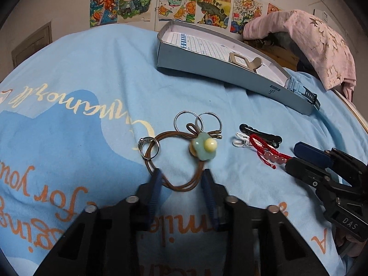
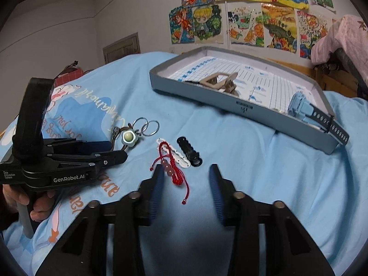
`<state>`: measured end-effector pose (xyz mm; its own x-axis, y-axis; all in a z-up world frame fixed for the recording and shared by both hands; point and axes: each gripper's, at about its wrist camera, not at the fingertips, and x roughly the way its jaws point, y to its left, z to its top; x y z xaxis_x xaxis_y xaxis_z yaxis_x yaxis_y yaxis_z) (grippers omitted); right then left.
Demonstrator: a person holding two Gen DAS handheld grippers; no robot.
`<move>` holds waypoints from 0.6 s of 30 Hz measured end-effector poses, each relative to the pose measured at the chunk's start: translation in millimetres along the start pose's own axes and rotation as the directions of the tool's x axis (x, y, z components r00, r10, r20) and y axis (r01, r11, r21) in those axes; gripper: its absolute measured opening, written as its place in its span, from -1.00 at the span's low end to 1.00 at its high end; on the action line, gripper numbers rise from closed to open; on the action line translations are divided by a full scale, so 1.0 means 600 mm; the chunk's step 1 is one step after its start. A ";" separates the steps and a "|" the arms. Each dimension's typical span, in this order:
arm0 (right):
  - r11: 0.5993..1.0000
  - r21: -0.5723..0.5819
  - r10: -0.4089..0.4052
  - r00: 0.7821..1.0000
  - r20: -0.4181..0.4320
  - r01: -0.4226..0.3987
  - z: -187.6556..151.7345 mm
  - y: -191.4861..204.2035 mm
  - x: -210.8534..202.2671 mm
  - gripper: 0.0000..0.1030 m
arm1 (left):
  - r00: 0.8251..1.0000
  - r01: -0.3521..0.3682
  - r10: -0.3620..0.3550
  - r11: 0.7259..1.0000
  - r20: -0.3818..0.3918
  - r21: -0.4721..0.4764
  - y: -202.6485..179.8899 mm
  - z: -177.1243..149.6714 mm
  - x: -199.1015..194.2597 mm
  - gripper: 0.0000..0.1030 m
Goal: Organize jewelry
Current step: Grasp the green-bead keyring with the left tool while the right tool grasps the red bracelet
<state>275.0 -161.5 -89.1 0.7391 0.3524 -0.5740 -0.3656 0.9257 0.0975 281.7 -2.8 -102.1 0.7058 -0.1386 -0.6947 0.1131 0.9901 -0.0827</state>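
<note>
Item 1: hair tie (image 1: 184, 161) w/ egg charm, on bed (image 1: 92, 92); my left hand-held gripper (image 1: 181, 179) narrow, straddling its loop, not pinching. Item 2: red bracelet (image 2: 171, 168); right hand-held gripper (image 2: 187, 177) half-open beside it. Pinch cord only, lift straight to box (image 2: 207, 101).

Brown hair tie (image 1: 174, 172) with egg charm; red bracelet (image 2: 169, 168) flat beside clips (image 2: 184, 154).

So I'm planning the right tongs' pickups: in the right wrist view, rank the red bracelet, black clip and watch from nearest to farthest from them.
1. Red bracelet, at the left finger.
2. Black clip, just beyond, centre.
3. Watch, far right, in the tray.
</note>
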 end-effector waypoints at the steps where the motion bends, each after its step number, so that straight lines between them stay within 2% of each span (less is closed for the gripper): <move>1: 1.000 -0.001 0.002 1.000 -0.005 -0.002 0.000 0.001 0.002 -0.35 | 1.000 0.002 -0.002 1.000 -0.001 0.004 -0.001 0.000 0.000 -0.59; 2: 1.000 -0.002 0.007 1.000 -0.008 -0.007 -0.001 0.002 0.003 -0.35 | 1.000 0.005 -0.005 1.000 -0.002 0.007 -0.002 0.000 0.000 -0.79; 3: 1.000 -0.003 0.012 1.000 -0.012 -0.012 -0.001 0.003 0.004 -0.35 | 1.000 0.012 -0.012 1.000 -0.005 0.012 -0.004 0.000 0.001 -0.85; 6: 1.000 -0.008 0.020 1.000 -0.021 -0.020 -0.001 0.005 0.008 -0.40 | 1.000 0.010 -0.010 1.000 0.010 0.025 -0.007 -0.005 -0.005 -0.89; 10: 1.000 -0.017 0.022 0.999 -0.036 -0.022 -0.001 0.009 0.014 -0.67 | 0.998 0.036 -0.036 0.999 0.042 0.007 0.001 -0.010 -0.016 -0.91; 12: 0.999 -0.020 0.025 0.999 -0.035 -0.026 -0.001 0.010 0.013 -0.86 | 0.997 0.050 -0.050 0.999 0.057 0.004 0.003 -0.012 -0.023 -0.91; 18: 0.999 -0.041 0.018 1.000 -0.003 -0.018 0.000 0.016 0.000 -0.88 | 0.986 0.064 -0.065 0.998 0.155 0.013 -0.002 -0.017 -0.063 -0.92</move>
<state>271.5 -152.4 -88.0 0.7304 0.3686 -0.5750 -0.4018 0.9127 0.0747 247.5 1.7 -83.1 0.7966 -0.2044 -0.5689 0.1673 0.9789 -0.1175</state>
